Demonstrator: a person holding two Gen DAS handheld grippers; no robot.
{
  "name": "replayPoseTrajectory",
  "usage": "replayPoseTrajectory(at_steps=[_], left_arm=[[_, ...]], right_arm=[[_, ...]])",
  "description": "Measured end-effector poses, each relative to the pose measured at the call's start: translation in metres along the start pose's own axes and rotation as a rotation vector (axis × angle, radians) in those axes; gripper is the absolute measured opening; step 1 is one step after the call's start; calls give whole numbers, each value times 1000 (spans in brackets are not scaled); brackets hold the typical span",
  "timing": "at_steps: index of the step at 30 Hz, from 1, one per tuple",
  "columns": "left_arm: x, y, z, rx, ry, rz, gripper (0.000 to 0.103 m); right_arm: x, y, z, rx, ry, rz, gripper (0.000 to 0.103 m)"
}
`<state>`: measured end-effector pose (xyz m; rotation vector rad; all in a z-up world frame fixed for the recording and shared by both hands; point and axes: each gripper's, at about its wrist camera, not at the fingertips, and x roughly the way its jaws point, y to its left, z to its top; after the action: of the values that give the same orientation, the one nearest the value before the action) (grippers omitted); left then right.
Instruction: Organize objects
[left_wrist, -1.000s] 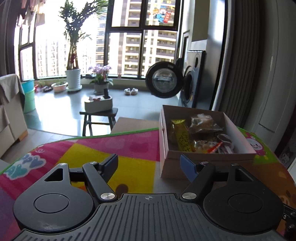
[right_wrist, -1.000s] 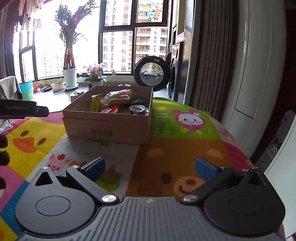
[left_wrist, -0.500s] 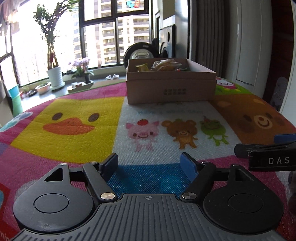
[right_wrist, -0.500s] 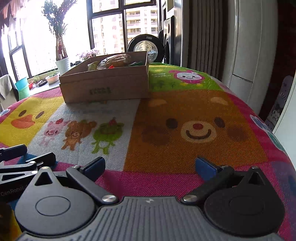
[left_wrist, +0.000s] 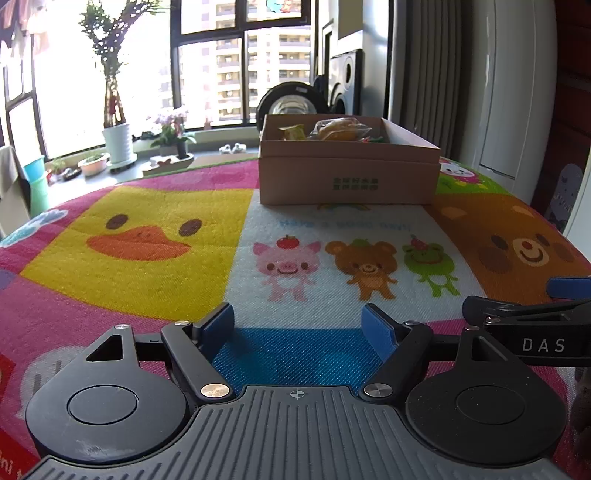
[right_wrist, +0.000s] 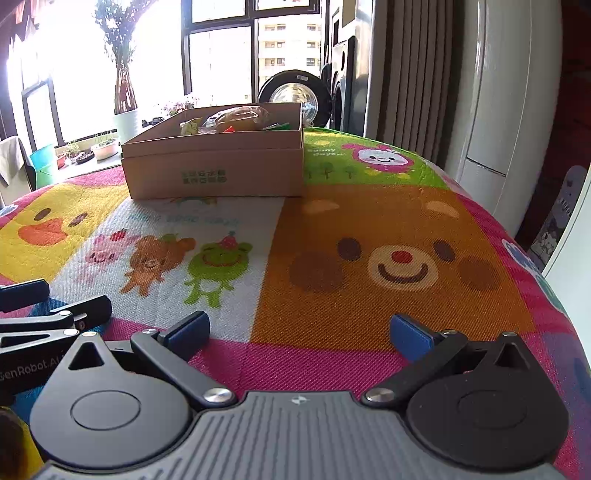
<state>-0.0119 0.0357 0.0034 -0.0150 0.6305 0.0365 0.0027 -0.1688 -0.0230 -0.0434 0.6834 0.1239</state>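
- Left claw (left_wrist: 298, 325): its blue pads are standing spread and gripping nothing, low over the cartoon-animal play mat (left_wrist: 147, 236) that is covering the table.
- Right claw (right_wrist: 300, 332): likewise spread wide and empty, hovering over the mat's bear face; each claw is showing at the edge of the other's view, so the two are sitting side by side.
- Cardboard box (left_wrist: 349, 177): resting on the far part of the mat, well apart from both claws, open at the top.
- Contents: a clear-wrapped bread or pastry (left_wrist: 340, 130) and a yellow snack packet (left_wrist: 293, 132) are lying inside; other small wrappers are too hidden to name.
- Handling, judged: the packets are probably light, soft and crinkly, their film slippery; a pinch on a sealed edge or loose fold would likely hold better than a squeeze on the middle, which could crush the bread.
- The box is probably stiff but thin-walled; a claw would best be taking it by the rim of one wall.
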Motion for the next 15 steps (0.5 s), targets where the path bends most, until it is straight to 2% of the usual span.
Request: replayPoseTrajectory(at_steps=[9, 15], left_arm=[[-1, 0, -1, -2, 1, 2, 82], [-1, 0, 0, -4, 1, 2, 82]], right_arm=[[-1, 1, -2, 2, -13, -8, 103], [-17, 1, -13, -55, -50, -35, 103]])
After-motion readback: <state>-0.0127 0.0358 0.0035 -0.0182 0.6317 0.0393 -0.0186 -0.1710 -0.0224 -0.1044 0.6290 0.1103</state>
